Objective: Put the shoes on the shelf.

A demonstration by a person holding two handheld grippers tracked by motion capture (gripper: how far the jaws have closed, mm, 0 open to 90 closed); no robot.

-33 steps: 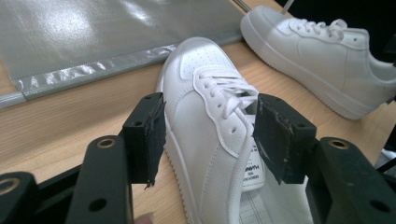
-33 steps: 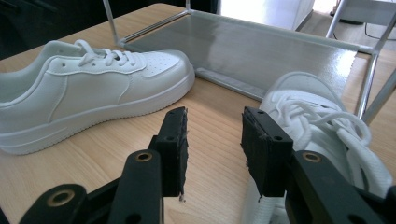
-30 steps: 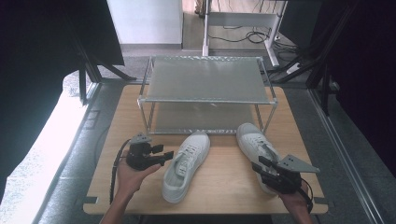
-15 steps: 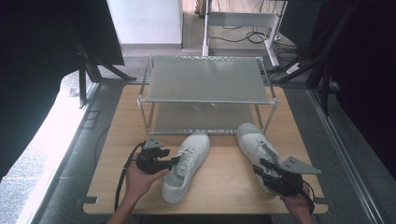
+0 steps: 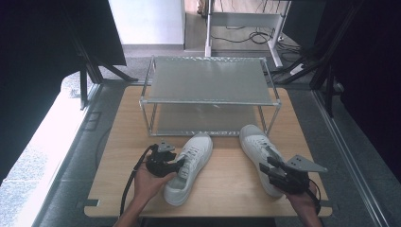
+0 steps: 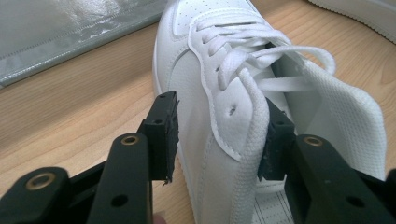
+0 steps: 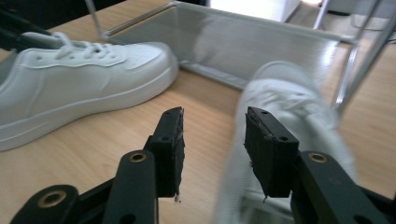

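Note:
Two white lace-up shoes lie on the wooden table [image 5: 227, 184] in front of a wire rack. My left gripper [image 5: 182, 165] is at the left shoe [image 5: 196, 151], near its opening. In the left gripper view its jaws have just been closing, and this gripper [image 6: 219, 137] now has one pad outside the shoe [image 6: 219, 93] and one inside the collar, both touching the side wall. My right gripper [image 5: 265, 170] hovers at the heel end of the right shoe [image 5: 255, 144]. Its jaws have just been opening, and the gripper [image 7: 215, 149] stands open with nothing clamped. The blurred right shoe [image 7: 289, 98] lies just beyond it.
A two-tier metal mesh rack [image 5: 208, 80] stands at the back of the table, with its lower shelf [image 7: 261, 46] right behind the shoes' toes. The left shoe [image 7: 79, 79] shows at the left of the right gripper view. Bare wood lies between the shoes and along the front edge.
My left hand has moved right and down to the left shoe, and its jaws have narrowed onto the shoe's side wall. The right hand has stayed in place.

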